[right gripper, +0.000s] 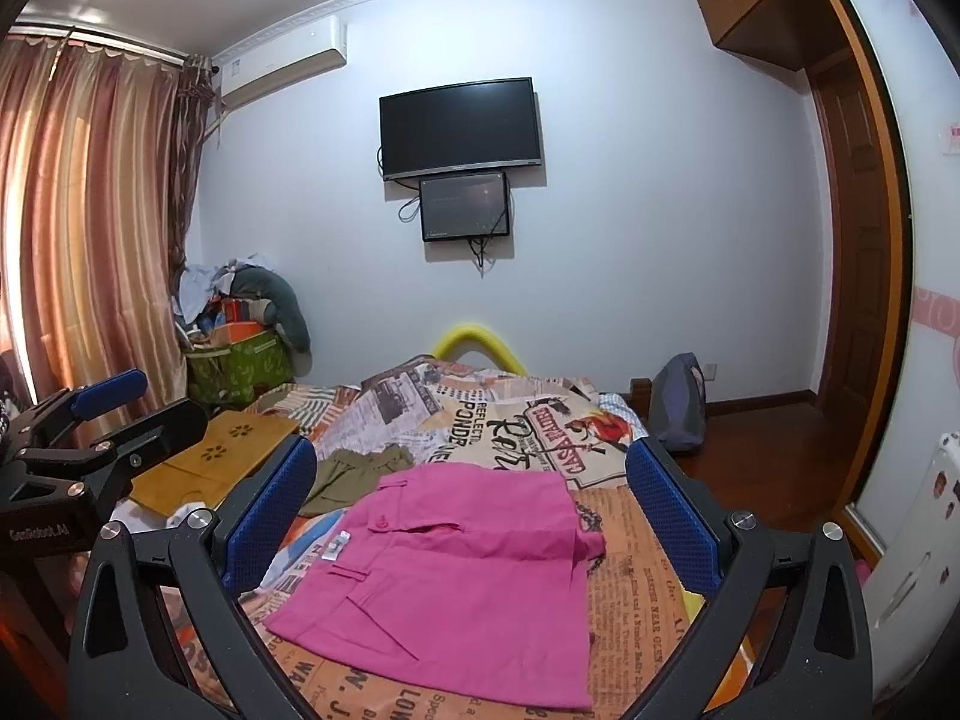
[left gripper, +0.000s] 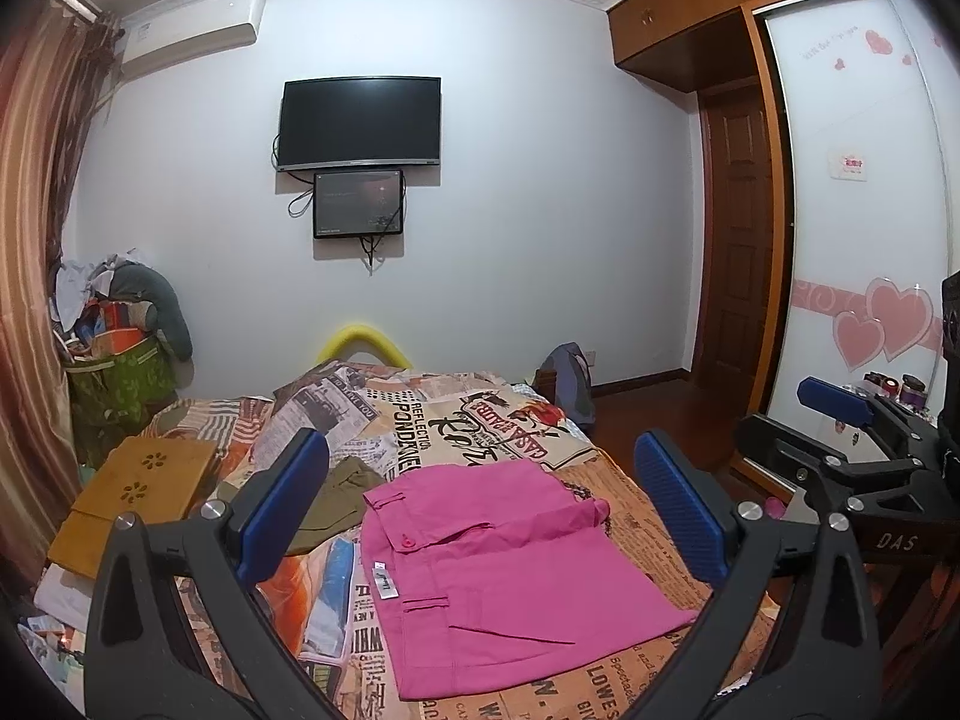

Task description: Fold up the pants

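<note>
The pink pants [left gripper: 510, 576] are seen already folded on the bed [left gripper: 636, 540], low and ahead between the wide-open, empty jaws of the left gripper [left gripper: 480, 510] and right gripper [right gripper: 474, 516], long axis running away, neither one clearly nearer.

Olive garment [left gripper: 336, 498] and wooden board [left gripper: 147, 480] crowd left of the pants [left gripper: 510, 576]; right side bare.

Pink pants [left gripper: 510, 576] lie on a newspaper-print bedspread [left gripper: 636, 678] (orange and cream), beside an olive garment [left gripper: 336, 492].
</note>
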Action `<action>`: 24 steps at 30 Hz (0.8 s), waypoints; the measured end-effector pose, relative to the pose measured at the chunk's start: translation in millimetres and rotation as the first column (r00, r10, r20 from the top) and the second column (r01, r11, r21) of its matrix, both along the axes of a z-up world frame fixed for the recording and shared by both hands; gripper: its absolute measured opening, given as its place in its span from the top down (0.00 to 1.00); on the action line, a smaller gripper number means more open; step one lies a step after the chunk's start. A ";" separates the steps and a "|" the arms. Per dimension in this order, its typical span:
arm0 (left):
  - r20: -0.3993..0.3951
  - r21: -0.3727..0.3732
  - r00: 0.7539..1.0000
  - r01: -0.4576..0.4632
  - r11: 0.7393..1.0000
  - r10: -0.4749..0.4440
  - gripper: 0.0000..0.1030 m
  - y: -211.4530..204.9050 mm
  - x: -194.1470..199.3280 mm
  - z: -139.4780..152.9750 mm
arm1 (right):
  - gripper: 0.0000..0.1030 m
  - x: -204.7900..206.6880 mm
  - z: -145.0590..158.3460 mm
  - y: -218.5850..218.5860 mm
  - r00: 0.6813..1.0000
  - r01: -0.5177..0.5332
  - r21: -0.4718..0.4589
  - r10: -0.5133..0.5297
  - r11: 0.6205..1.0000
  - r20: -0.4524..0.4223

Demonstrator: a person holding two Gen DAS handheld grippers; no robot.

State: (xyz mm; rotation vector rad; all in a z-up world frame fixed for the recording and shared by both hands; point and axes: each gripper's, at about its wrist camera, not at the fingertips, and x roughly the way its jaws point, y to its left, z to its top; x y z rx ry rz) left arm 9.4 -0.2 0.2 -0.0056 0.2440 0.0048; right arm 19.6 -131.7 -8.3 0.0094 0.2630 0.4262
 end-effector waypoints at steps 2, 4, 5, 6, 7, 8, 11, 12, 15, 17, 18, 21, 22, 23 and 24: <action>0.002 0.001 1.000 -0.003 1.000 0.003 0.00 0.6 -0.1 -0.5 | 0.00 -0.3 -0.4 0.6 1.000 -0.001 0.001 0.001 1.000 -0.001; 0.001 0.001 1.000 -0.004 1.000 0.004 0.00 0.3 0.3 -1.3 | 0.00 -1.4 0.0 1.0 1.000 -0.002 0.001 0.002 1.000 -0.002; 0.001 0.000 1.000 -0.005 1.000 0.005 0.00 0.6 0.3 -1.4 | 0.00 -3.0 -0.7 1.2 1.000 -0.003 0.001 0.003 1.000 -0.002; 0.001 0.001 1.000 -0.006 1.000 0.006 0.00 0.3 0.1 -2.4 | 0.00 -3.3 -0.5 1.3 1.000 -0.003 0.001 0.003 1.000 -0.003; 0.001 0.002 1.000 -0.006 1.000 0.006 0.00 0.4 -0.1 -2.7 | 0.00 0.6 0.9 0.9 1.000 -0.004 0.001 0.004 1.000 -0.007; 0.002 0.003 1.000 -0.007 1.000 0.007 0.00 0.8 -0.1 -2.8 | 0.00 0.9 1.2 0.2 1.000 -0.005 0.001 0.005 1.000 -0.008; 0.003 0.002 1.000 -0.009 1.000 0.009 0.00 2.3 0.1 -3.4 | 0.00 0.2 2.6 0.9 1.000 -0.006 0.000 0.006 1.000 -0.009; 0.003 0.001 1.000 -0.009 1.000 0.009 0.00 2.4 0.1 -3.5 | 0.00 -1.0 2.2 0.9 1.000 -0.006 -0.001 0.006 1.000 -0.009; 0.003 0.001 1.000 -0.011 1.000 0.011 0.00 3.0 0.4 -3.7 | 0.00 -0.5 2.9 1.1 1.000 -0.006 -0.001 0.006 1.000 -0.010; 0.002 0.000 1.000 -0.012 1.000 0.012 0.00 2.3 1.2 -3.6 | 0.00 -0.1 2.7 1.2 1.000 -0.005 0.000 0.005 1.000 -0.010; 0.002 0.000 1.000 -0.012 1.000 0.012 0.00 2.6 1.3 -3.8 | 0.00 -1.2 2.4 1.1 1.000 -0.006 0.000 0.006 1.000 -0.010; 0.002 0.000 1.000 -0.013 1.000 0.013 0.00 2.7 0.8 -2.5 | 0.00 -1.5 3.0 1.9 1.000 -0.007 -0.001 0.007 1.000 -0.010; 0.001 0.000 1.000 -0.012 1.000 0.012 0.00 2.8 0.8 -2.6 | 0.00 -0.4 3.6 1.9 1.000 -0.007 -0.001 0.007 1.000 -0.011; 0.001 0.000 1.000 -0.013 1.000 0.013 0.00 2.6 0.7 -3.1 | 0.00 -1.3 3.3 1.9 1.000 -0.007 -0.002 0.007 1.000 -0.010; 0.000 0.001 1.000 -0.013 1.000 0.013 0.00 2.5 1.6 -2.5 | 0.00 -0.5 4.1 2.2 1.000 -0.006 -0.002 0.006 1.000 -0.011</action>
